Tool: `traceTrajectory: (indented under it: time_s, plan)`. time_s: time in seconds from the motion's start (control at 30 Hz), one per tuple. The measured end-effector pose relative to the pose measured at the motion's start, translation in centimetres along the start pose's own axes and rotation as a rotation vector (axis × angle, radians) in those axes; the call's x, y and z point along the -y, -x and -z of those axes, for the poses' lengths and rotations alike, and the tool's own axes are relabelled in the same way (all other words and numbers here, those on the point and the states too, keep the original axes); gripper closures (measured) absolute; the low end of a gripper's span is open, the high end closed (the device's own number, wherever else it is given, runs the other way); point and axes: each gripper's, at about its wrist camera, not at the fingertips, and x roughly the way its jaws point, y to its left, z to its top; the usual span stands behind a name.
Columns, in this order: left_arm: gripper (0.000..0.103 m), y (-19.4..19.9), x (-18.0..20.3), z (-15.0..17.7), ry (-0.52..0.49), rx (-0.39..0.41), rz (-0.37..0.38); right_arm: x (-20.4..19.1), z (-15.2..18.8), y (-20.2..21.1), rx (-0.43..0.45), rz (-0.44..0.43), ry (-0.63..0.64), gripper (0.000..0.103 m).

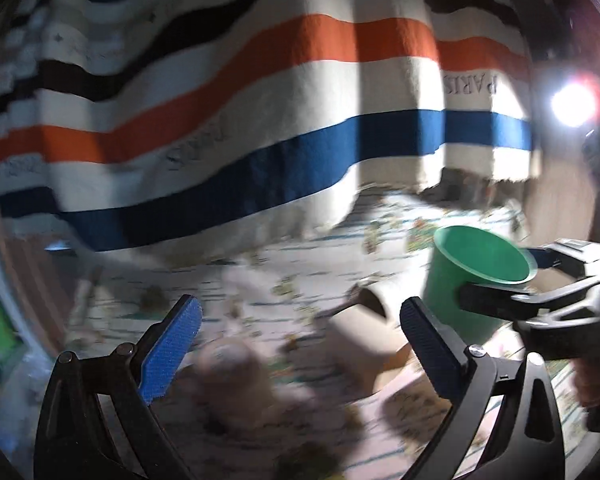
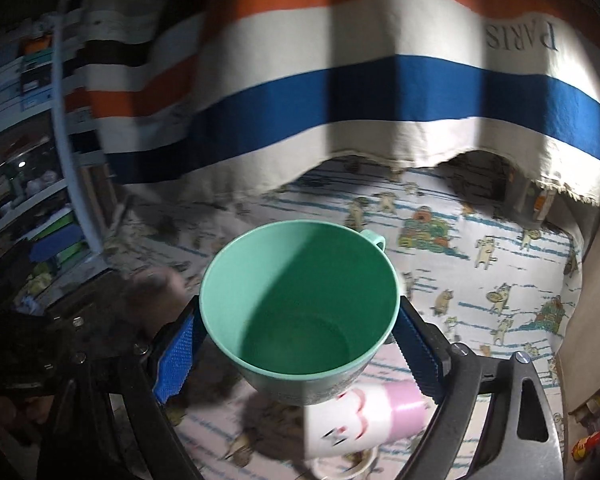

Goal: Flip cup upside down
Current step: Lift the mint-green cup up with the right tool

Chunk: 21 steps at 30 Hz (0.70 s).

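The green cup (image 2: 300, 304) sits mouth-up, clamped in the right gripper (image 2: 296, 340), blue pads (image 2: 176, 356) pressing its wall on both sides just under the rim. It looks like thin, stiff plastic, light and empty, so the flip should ask little of the grip, though the smooth tapered wall could slide out if the squeeze eases. Its small handle (image 2: 374, 240) points away from the gripper, clear of the pads. The cup is lifted above the cartoon-print cloth (image 2: 480, 280) on the bench, with a pink-and-white cup (image 2: 364, 416) lying on its side just below. Over in the left wrist view, the left gripper (image 1: 300, 344) hangs with jaws wide apart, holding nothing, the green cup off to its right.
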Motion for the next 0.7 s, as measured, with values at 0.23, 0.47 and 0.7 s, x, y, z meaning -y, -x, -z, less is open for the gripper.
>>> traceTrajectory:
  time_s: [0.23, 0.47, 0.7]
  plan:
    - [0.004, 3.4, -3.1, 3.6, 0.038, -0.004, -0.024, -5.1, 4.9, 1.6, -0.016, -0.029, 0.075, 0.012]
    - [0.004, 5.5, -3.8, 6.6, 0.053, -0.027, -0.003, -7.1, 8.7, 2.3, -0.079, -0.093, 0.081, 0.012]
    - [0.003, 5.3, -3.4, 8.5, 0.044, -0.067, -0.005, -8.1, 11.2, 1.7, -0.102, -0.094, 0.063, 0.012]
